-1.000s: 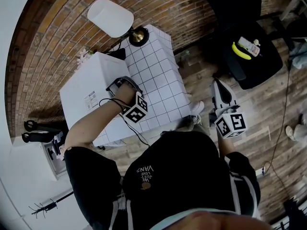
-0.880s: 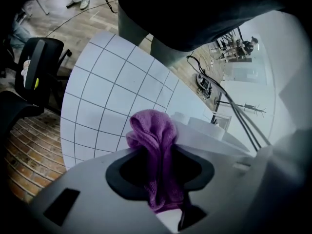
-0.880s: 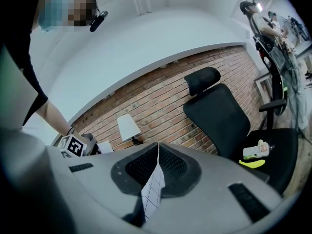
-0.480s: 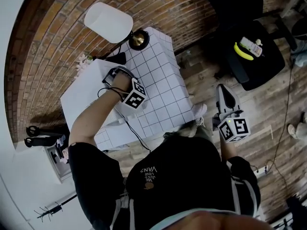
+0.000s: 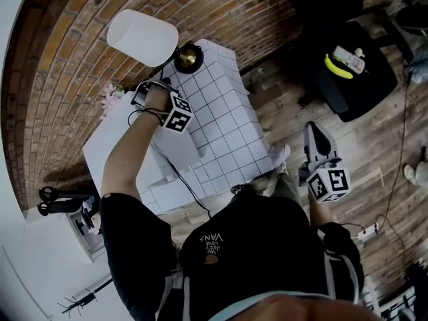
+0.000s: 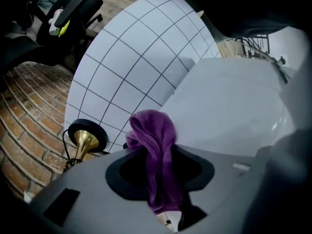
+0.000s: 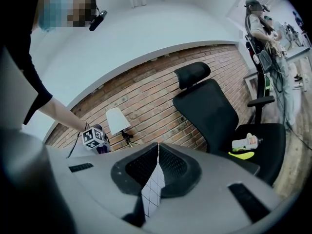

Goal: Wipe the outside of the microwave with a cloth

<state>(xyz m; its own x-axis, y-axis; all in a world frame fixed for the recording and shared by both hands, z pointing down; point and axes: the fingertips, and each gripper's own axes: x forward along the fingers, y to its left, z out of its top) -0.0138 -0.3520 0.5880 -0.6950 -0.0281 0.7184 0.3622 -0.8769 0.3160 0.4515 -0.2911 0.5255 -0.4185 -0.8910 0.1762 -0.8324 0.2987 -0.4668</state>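
In the left gripper (image 6: 159, 160), the purple cloth (image 6: 153, 130) sits bunched in folds.

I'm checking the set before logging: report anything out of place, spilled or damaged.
One oddity: a yellow item and a small white object lie on the seat of the black office chair. Nothing looks spilled or damaged; the purple cloth is bunched in the left claw.

Soft, even light, no hard shadows. Heavy fisheye bending throughout (dark corners in both gripper views); close foreground blurs, and the white microwave (image 6: 234, 101) looks washed out.
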